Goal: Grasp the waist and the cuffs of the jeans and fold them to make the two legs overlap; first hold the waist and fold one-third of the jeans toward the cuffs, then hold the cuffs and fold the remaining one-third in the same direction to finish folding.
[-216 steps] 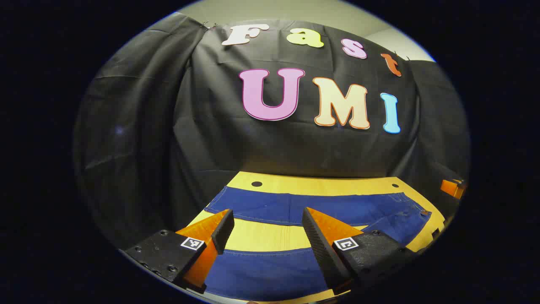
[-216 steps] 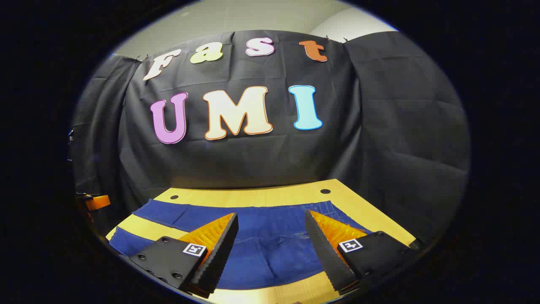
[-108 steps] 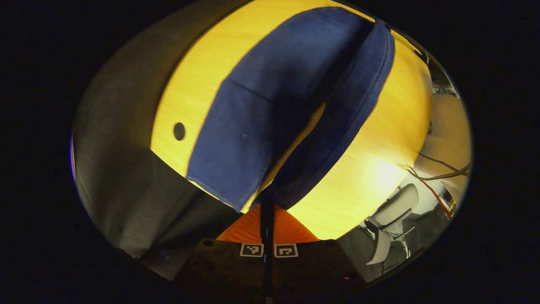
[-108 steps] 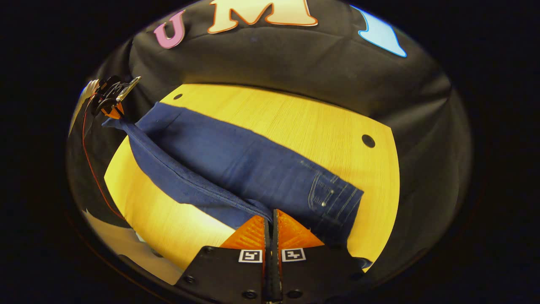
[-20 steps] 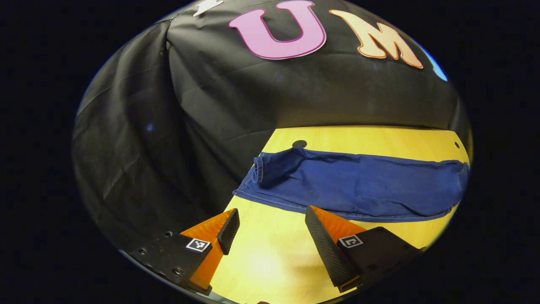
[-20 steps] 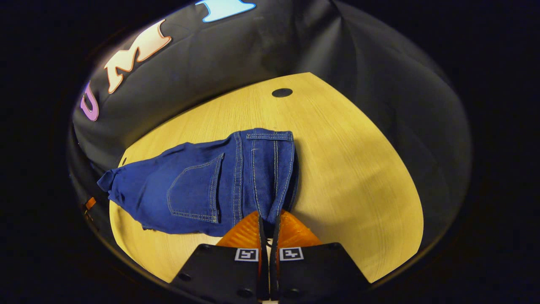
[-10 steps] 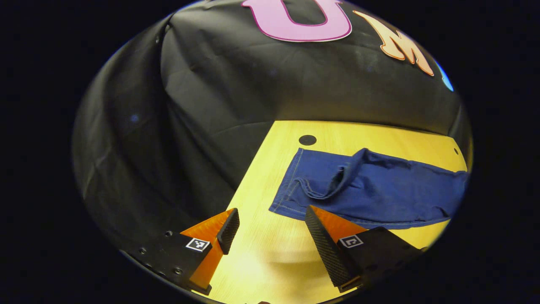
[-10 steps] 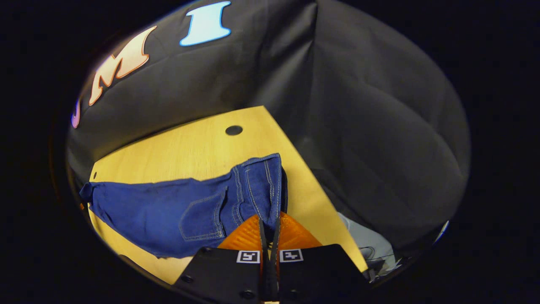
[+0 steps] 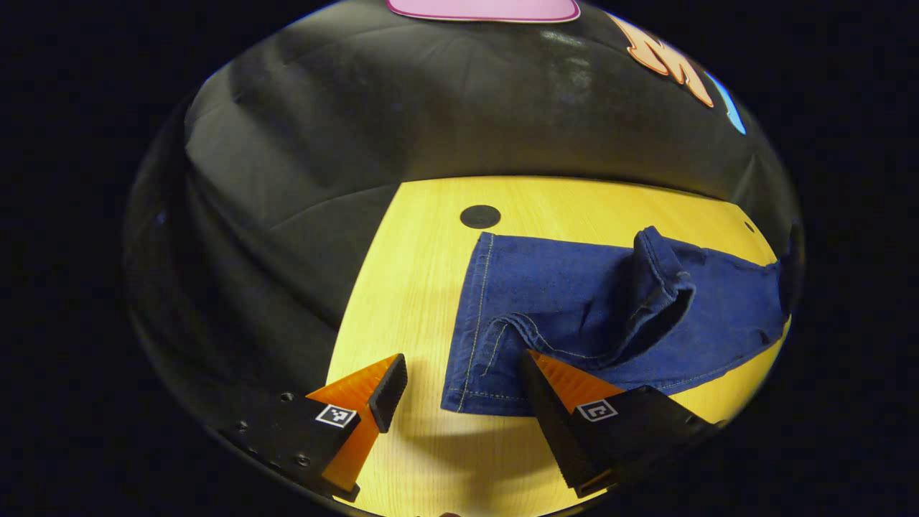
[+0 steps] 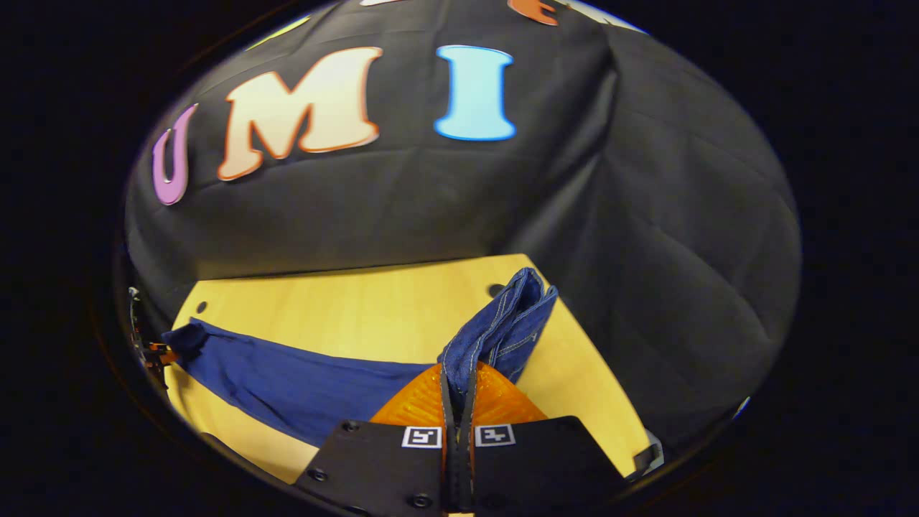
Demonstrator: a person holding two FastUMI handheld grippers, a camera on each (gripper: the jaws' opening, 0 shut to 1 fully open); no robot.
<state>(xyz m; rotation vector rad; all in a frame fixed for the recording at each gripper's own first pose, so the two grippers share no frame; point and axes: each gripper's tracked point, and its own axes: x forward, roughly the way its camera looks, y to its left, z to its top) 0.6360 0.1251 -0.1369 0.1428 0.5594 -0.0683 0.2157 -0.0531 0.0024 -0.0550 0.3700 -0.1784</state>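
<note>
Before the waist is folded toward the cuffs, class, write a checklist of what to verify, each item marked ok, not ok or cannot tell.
1. Right tongs shut on the waist: ok, denim pinched between both fingers.
2. Left tongs free: ok, open above the table, holding nothing.
3. Legs overlapped: ok, jeans lie as one band.
4. Cuff end flat: not ok, a fold of cloth stands up behind it.
5. Both waist layers gripped: cannot tell.

jeans (image 9: 574, 301) waist end cut off at right, far cuffs (image 10: 183, 336) too small to make out
</note>
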